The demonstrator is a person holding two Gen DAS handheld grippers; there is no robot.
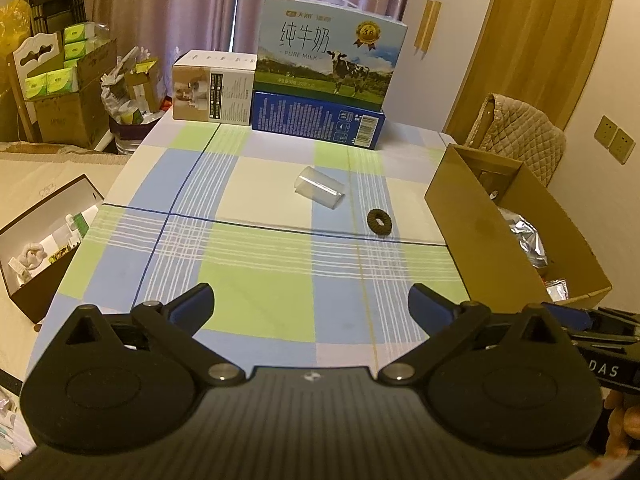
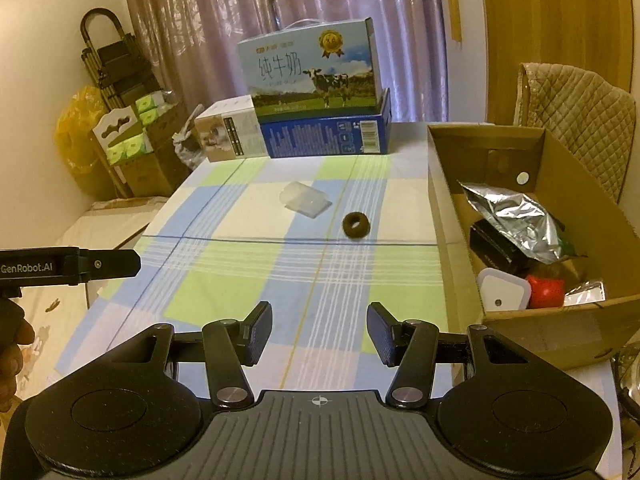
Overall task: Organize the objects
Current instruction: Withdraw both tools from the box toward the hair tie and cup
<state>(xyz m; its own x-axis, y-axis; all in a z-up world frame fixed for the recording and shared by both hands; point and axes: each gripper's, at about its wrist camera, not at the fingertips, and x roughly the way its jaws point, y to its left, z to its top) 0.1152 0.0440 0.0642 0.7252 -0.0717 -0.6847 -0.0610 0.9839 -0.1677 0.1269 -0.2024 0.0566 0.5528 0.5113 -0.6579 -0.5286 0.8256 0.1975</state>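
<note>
A clear plastic cup [image 1: 319, 191] [image 2: 305, 199] lies on its side on the checked tablecloth, mid-table. Just to its right rests a dark brown ring [image 1: 379, 222] [image 2: 356, 222]. An open cardboard box [image 1: 472, 216] [image 2: 448, 216] stands at the table's right edge, holding a silver foil bag [image 2: 516, 220], a black box, a white container [image 2: 502, 294] and a red object [image 2: 545, 289]. My left gripper [image 1: 311, 306] is open and empty, well short of the cup. My right gripper [image 2: 319, 330] is open and empty too, near the front of the table.
A milk carton box [image 1: 328, 50] sits on a blue box [image 1: 318, 120] at the table's far edge, with a white box [image 1: 214, 92] beside it. A padded chair [image 2: 576, 112] stands behind the cardboard box. An open brown box [image 1: 44, 236] sits low at the left.
</note>
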